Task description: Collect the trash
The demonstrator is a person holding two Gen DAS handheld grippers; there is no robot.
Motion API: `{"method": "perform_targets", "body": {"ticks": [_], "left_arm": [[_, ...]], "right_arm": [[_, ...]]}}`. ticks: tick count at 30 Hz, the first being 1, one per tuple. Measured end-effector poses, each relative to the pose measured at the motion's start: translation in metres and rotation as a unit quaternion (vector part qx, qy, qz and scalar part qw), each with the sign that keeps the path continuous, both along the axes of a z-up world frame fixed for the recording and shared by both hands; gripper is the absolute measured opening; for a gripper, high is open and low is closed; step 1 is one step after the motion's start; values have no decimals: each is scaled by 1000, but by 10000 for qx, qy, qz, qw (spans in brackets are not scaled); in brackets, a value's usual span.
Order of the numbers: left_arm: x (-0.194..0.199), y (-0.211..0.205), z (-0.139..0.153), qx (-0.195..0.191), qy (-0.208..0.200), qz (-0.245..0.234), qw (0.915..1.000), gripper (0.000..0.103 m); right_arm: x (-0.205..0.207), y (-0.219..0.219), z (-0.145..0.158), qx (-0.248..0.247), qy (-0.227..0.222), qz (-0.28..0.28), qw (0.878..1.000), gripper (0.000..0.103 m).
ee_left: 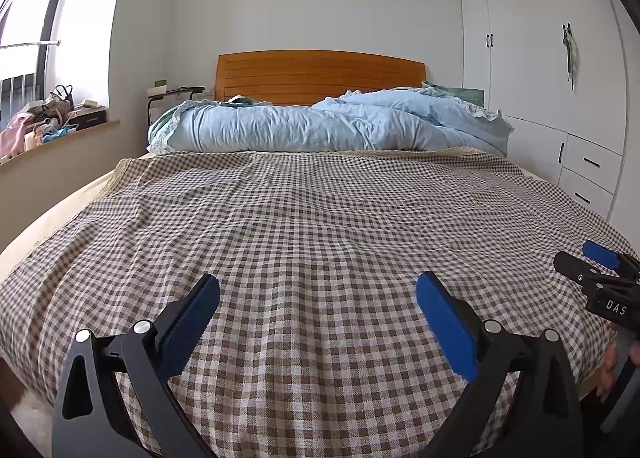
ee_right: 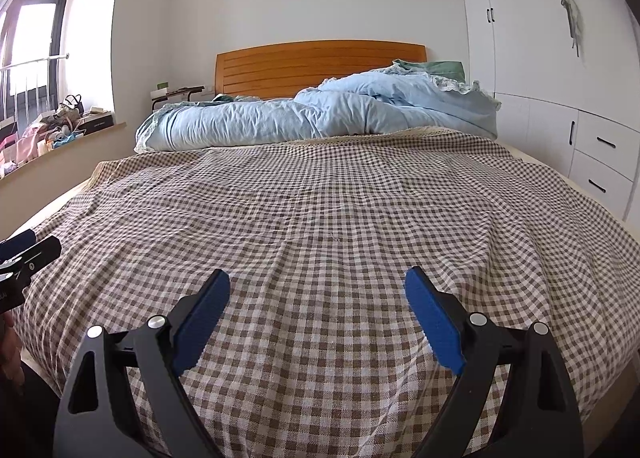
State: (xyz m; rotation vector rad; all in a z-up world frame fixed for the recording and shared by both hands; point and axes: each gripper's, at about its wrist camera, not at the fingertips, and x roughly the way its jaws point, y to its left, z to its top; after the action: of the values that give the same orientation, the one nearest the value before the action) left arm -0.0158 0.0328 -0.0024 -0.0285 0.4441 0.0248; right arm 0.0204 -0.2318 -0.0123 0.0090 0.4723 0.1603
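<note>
No trash shows on the bed in either view. My left gripper [ee_left: 318,286] is open and empty, held over the foot of a bed covered with a brown-and-white checked sheet [ee_left: 320,217]. My right gripper [ee_right: 318,282] is open and empty over the same sheet [ee_right: 320,209]. The right gripper also shows at the right edge of the left wrist view [ee_left: 588,264], and the left gripper at the left edge of the right wrist view [ee_right: 24,246].
A crumpled light blue duvet [ee_left: 320,123] lies at the head, before a wooden headboard [ee_left: 320,73]. White wardrobe and drawers [ee_left: 560,97] stand on the right. A cluttered window ledge [ee_left: 52,117] and a small side table [ee_left: 172,91] are on the left.
</note>
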Motion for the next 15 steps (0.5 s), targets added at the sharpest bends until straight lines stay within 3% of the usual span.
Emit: {"method": "perform_targets", "body": {"ticks": [15], "left_arm": [[0, 0, 0, 5, 23, 25, 10000, 95]], "right_arm": [[0, 0, -1, 10, 29, 19, 10000, 86]]}}
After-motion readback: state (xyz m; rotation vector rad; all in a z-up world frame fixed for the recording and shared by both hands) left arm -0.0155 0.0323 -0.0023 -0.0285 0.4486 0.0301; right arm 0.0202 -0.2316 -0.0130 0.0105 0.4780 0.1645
